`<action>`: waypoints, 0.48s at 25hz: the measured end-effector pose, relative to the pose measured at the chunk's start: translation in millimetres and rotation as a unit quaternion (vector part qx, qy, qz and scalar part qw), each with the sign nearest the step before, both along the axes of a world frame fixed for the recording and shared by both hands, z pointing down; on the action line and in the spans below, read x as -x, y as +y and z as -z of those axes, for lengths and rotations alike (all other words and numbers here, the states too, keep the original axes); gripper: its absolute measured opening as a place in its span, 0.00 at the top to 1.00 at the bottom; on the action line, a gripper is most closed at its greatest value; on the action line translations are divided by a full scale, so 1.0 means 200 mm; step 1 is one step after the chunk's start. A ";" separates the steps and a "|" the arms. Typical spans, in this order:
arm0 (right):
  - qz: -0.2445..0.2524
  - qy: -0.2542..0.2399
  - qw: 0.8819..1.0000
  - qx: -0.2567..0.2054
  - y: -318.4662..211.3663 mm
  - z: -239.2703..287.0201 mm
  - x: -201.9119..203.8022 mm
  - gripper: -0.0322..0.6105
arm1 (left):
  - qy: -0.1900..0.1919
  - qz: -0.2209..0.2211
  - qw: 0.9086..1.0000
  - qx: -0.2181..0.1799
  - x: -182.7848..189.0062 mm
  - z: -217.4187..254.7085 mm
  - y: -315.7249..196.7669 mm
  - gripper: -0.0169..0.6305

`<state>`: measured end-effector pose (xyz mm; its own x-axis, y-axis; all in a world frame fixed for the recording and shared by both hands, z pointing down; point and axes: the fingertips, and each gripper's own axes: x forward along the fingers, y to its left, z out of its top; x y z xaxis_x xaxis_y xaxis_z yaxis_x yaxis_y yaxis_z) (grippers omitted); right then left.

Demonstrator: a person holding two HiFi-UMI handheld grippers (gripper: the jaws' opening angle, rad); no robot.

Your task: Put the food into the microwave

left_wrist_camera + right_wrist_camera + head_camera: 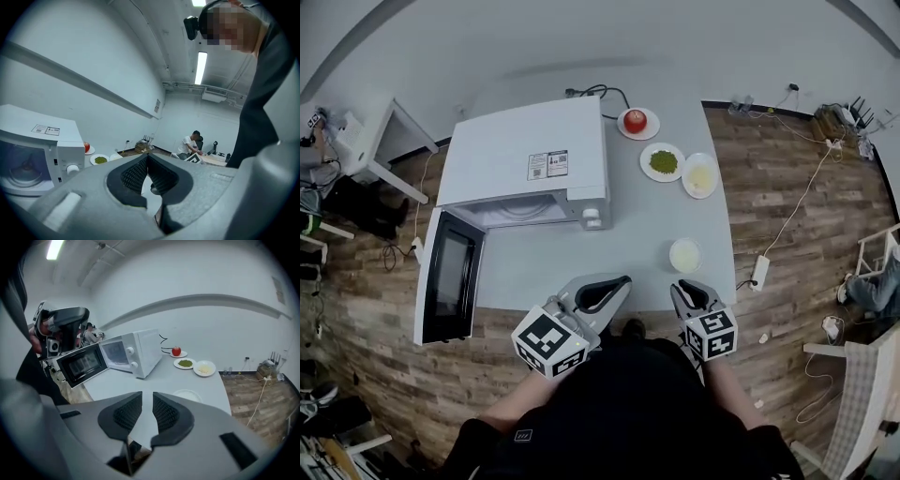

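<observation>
Nearest the head camera, at the worktop's near edge, are the two tools. The left tool [623,280] has its ribbed pads drawn together at the tips with nothing between them. The right tool [690,286] has its jaws a narrow gap apart, also empty; only bare worktop shows through that gap in the right gripper view.

The flat grey worktop [581,248] carries a white box-shaped microwave [525,155] at its far left. The microwave's black-windowed door [450,277] is swung wide open toward the person, and the cavity faces the near side.

The food sits on the right half of the worktop. A small round white dish [685,254], whose contents are too pale to make out, sits just ahead of the right tool. Farther back are a white plate of pale yellow food [700,174], a white plate of green food [663,162] and a red tomato-like fruit on a small white plate [635,121].

The right tool is clearly the nearer to every dish. The likely next move is a short reach straight ahead to the near dish, followed by a carry leftward across the worktop into the open cavity.
</observation>
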<state>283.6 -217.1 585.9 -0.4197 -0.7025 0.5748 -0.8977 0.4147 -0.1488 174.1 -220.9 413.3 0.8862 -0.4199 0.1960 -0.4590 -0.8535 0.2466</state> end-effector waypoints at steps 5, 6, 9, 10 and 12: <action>0.002 0.061 0.998 0.015 -0.11 -0.12 -0.05 0.82 | 0.000 -0.007 1.000 0.003 0.00 -0.02 -0.09 0.96; 0.002 0.066 0.998 0.017 -0.14 -0.14 -0.05 0.82 | -0.002 -0.008 1.000 0.005 0.00 -0.03 -0.10 0.96; 0.012 0.094 0.995 0.026 -0.18 -0.20 -0.06 0.82 | -0.004 -0.008 1.000 0.021 0.03 -0.08 -0.11 0.96; 0.018 0.107 0.994 0.029 -0.18 -0.23 -0.06 0.81 | -0.004 -0.006 1.000 0.026 0.05 -0.10 -0.11 0.96; 0.033 0.135 0.990 0.037 -0.19 -0.28 -0.07 0.80 | -0.006 0.000 0.999 0.033 0.07 -0.14 -0.13 0.96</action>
<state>297.1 -255.5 642.5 -0.2873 -0.6311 0.7206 -0.8807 0.4699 0.0604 159.6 -247.7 441.6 0.8841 -0.4049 0.2333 -0.4614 -0.8357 0.2978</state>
